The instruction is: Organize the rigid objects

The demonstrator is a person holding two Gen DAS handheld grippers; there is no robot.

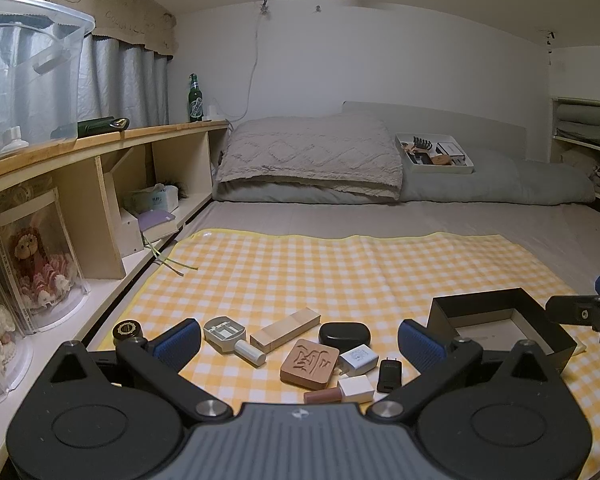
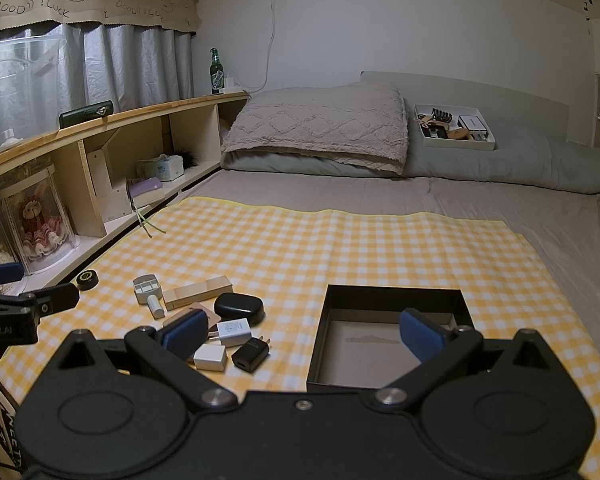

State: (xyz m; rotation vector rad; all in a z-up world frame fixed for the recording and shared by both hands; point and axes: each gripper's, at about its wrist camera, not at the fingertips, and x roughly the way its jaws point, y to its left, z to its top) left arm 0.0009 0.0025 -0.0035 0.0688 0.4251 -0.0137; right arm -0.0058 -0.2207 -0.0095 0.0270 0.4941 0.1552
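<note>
While both the left gripper [image 1: 299,338] and right gripper [image 2: 302,330] hung wide open and empty, small items [image 1: 309,361] clustered near the checked cloth's [image 1: 340,264] left edge, the black box [image 2: 392,332] apart rightward.

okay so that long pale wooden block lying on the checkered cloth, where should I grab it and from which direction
Grip the long wooden block across its narrow width near the middle, coming down from above with the left gripper, which is open and nearest. It lies flat, so its long sides are exposed. Turn the fingers to its diagonal lie, and mind the white cylinder and black oval case close by.
</note>
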